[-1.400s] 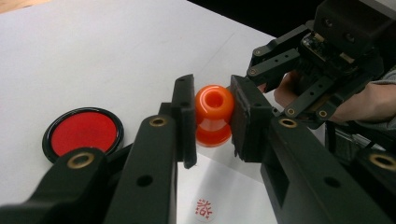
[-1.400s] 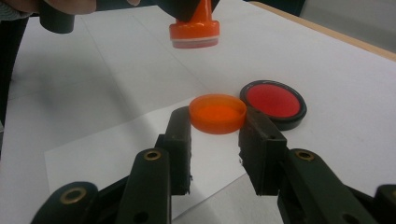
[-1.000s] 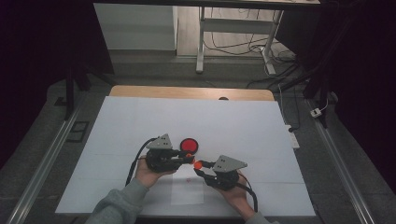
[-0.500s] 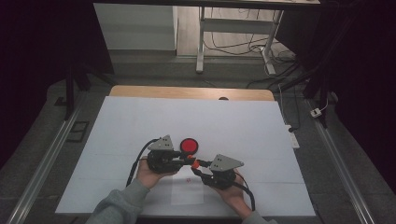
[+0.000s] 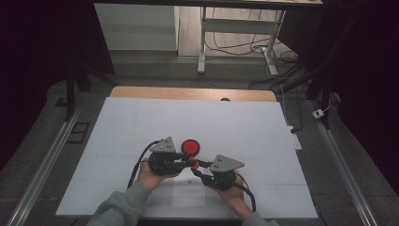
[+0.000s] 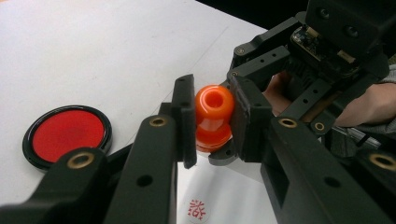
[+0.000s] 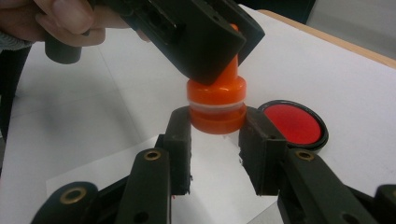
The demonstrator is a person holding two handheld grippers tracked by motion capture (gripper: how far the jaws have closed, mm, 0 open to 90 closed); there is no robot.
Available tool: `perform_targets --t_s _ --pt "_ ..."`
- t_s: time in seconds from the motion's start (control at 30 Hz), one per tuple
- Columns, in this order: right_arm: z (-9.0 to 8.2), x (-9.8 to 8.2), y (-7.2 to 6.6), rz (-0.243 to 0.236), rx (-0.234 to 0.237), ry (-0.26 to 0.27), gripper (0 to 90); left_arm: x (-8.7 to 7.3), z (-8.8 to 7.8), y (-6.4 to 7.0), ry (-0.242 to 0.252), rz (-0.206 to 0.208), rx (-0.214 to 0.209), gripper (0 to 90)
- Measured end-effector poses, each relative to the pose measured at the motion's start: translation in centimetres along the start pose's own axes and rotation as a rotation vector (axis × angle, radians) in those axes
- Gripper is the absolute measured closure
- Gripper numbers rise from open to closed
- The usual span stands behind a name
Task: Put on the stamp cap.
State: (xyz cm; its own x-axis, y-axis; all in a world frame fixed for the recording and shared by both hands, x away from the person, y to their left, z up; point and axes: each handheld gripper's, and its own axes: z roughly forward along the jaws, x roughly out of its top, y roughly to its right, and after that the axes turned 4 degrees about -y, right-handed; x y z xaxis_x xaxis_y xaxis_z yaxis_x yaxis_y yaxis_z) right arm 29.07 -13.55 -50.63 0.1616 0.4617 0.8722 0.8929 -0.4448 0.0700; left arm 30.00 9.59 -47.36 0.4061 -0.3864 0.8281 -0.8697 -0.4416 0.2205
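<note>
stamp: between left gripper and right gripper, above paper
ink pad: on table, just behind stamp
paper: near edge of table

Orange plastic stamp, knob-topped (hollow at the crown), upright, lifted off the white surface, near red ink pad.

A big white sheet is lying on a wooden table, and the wood is showing along the far edge. Grey metal rails are running along the left and right sides of the table, and the grey floor is stretching away to the far side. Far off, white table legs are standing on the floor with dark cables lying near them, and the room is looking very dark at the left and right.
</note>
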Motion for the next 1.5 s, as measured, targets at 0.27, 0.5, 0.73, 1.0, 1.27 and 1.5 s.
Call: perform_targets --t_s 0.27,0.5,0.73,1.0,1.27,1.5 --pt "-0.05 0.08 -0.09 0.000 -0.001 0.008 64.9 -0.07 0.12 0.00 -0.001 -0.003 0.001 72.5" --pt "-0.09 0.10 -0.06 0.002 -0.004 0.014 64.9 -0.10 0.10 -0.08 0.003 -0.006 -0.003 72.5" --pt "-0.11 0.09 -0.13 0.002 -0.007 0.018 64.9 -0.11 0.11 -0.02 0.008 -0.008 -0.003 72.5" --pt "-0.16 0.04 -0.17 -0.006 -0.007 0.024 64.9 -0.13 0.11 0.02 0.009 -0.008 -0.006 72.6" --pt "-0.18 0.01 -0.27 -0.016 -0.011 0.020 64.9 -0.20 0.24 0.13 0.003 0.001 0.000 72.6" --pt "-0.11 -0.03 -0.37 -0.023 -0.018 0.009 65.2 -0.30 0.36 0.11 -0.004 0.000 0.002 72.7"
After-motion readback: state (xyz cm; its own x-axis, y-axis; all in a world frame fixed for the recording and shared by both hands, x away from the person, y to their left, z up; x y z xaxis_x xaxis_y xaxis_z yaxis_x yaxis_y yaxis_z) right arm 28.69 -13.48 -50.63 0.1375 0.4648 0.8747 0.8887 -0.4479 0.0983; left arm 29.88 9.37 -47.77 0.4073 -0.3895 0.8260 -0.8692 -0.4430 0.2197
